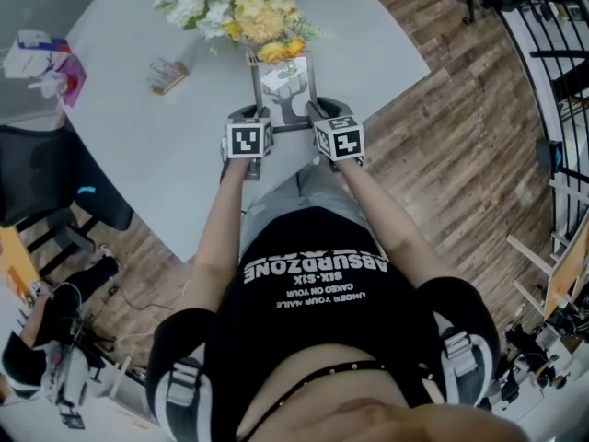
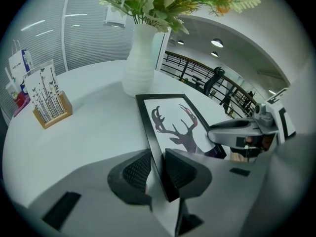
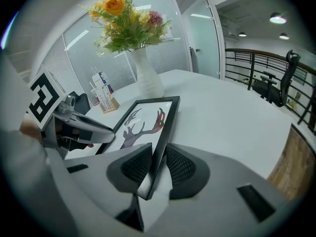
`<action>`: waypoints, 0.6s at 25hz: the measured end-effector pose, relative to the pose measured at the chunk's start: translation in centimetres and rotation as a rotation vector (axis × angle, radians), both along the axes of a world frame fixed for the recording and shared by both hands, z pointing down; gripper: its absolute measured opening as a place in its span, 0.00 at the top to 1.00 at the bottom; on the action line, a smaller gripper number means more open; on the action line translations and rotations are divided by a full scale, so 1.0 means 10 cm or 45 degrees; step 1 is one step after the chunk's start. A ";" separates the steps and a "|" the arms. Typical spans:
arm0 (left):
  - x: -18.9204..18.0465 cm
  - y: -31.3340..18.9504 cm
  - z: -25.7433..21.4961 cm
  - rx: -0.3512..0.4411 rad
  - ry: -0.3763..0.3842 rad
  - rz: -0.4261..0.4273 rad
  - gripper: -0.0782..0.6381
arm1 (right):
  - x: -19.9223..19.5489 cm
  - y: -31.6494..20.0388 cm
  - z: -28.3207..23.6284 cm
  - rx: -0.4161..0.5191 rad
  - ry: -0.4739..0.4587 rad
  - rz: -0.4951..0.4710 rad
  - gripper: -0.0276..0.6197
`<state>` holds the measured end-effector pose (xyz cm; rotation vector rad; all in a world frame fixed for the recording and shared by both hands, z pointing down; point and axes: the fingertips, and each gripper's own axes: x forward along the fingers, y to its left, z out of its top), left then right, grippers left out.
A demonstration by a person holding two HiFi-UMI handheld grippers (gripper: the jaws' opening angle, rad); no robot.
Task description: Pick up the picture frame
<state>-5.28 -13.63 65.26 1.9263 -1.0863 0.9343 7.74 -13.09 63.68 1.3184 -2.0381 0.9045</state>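
Observation:
The picture frame (image 1: 285, 92) is black with a white print of a deer's head. It is held a little above the round white table (image 1: 138, 155), just in front of the vase. My left gripper (image 1: 250, 127) is shut on the frame's left edge (image 2: 157, 147), near the lower corner. My right gripper (image 1: 322, 122) is shut on the frame's right edge (image 3: 159, 152). In the left gripper view the right gripper (image 2: 247, 130) shows across the print. In the right gripper view the left gripper (image 3: 74, 127) shows at the frame's far side.
A white vase of yellow and white flowers (image 1: 244, 7) stands right behind the frame. A small wooden card holder (image 1: 168, 75) sits to its left. Bags (image 1: 41, 63) lie at the table's far left edge. A dark chair (image 1: 46, 187) stands left of the table.

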 end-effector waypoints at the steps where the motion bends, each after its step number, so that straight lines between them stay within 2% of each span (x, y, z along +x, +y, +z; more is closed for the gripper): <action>1: 0.00 0.02 -0.01 0.001 0.003 0.002 0.75 | 0.01 0.01 -0.02 0.005 -0.001 0.004 0.80; 15: 0.11 0.24 -0.34 0.077 0.052 0.046 0.75 | 0.12 0.29 -0.32 0.027 -0.036 0.070 0.80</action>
